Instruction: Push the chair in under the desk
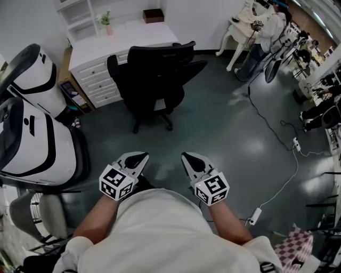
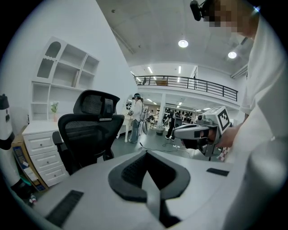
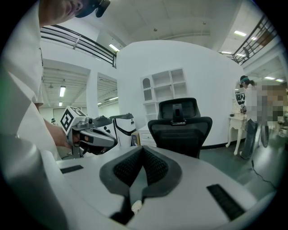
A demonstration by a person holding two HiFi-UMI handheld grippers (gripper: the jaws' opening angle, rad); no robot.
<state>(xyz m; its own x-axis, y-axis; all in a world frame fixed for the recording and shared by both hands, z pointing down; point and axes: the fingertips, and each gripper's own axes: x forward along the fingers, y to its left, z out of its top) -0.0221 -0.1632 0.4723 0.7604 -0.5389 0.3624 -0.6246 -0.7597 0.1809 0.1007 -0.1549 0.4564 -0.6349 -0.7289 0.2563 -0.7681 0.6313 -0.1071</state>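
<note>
A black mesh office chair [image 1: 154,80] stands on the grey floor, pulled out from a white desk [image 1: 123,38] against the far wall, its back toward me. In the head view my left gripper [image 1: 139,158] and right gripper [image 1: 189,158] are held side by side close to my body, well short of the chair, both shut and holding nothing. The left gripper view shows the chair [image 2: 90,130] ahead at left beyond the closed left gripper [image 2: 145,167]. In the right gripper view the chair [image 3: 180,128] is straight ahead past the closed right gripper [image 3: 143,162].
Two large white-and-black machines [image 1: 32,128] stand at the left. A white shelf unit [image 1: 80,16] rises beside the desk. A cable [image 1: 277,138] runs across the floor at right to a power strip [image 1: 254,216]. People [image 1: 264,37] stand by a white table at the back right.
</note>
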